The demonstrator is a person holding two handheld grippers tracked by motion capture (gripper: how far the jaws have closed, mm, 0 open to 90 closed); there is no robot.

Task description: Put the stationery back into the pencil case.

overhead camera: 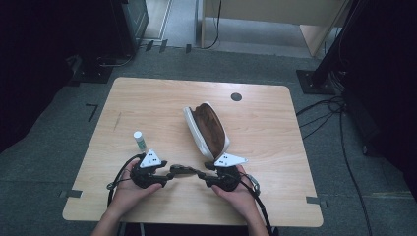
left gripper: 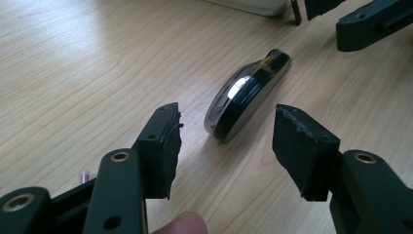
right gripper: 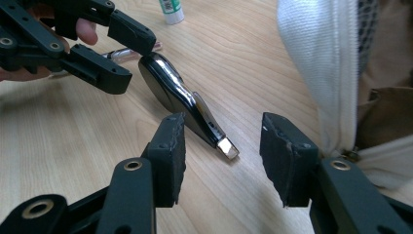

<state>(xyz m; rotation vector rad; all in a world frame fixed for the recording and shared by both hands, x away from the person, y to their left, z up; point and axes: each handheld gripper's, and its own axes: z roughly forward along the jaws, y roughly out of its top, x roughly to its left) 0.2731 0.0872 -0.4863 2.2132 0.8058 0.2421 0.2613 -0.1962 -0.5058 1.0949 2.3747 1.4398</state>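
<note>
A glossy black and chrome oblong object lies flat on the wooden table near the front edge, between my two grippers. My left gripper is open; in the left gripper view its jaws stand just short of the object's rounded end, touching nothing. My right gripper is open too; in the right gripper view it faces the object's metal-tipped end, which lies just ahead of the gap. The left gripper shows there at the object's far end.
An unzipped white pouch with a brown lining lies behind the right gripper, close on its right. A small white bottle with a green label stands behind the left gripper. A thin clear stick lies by the left jaws.
</note>
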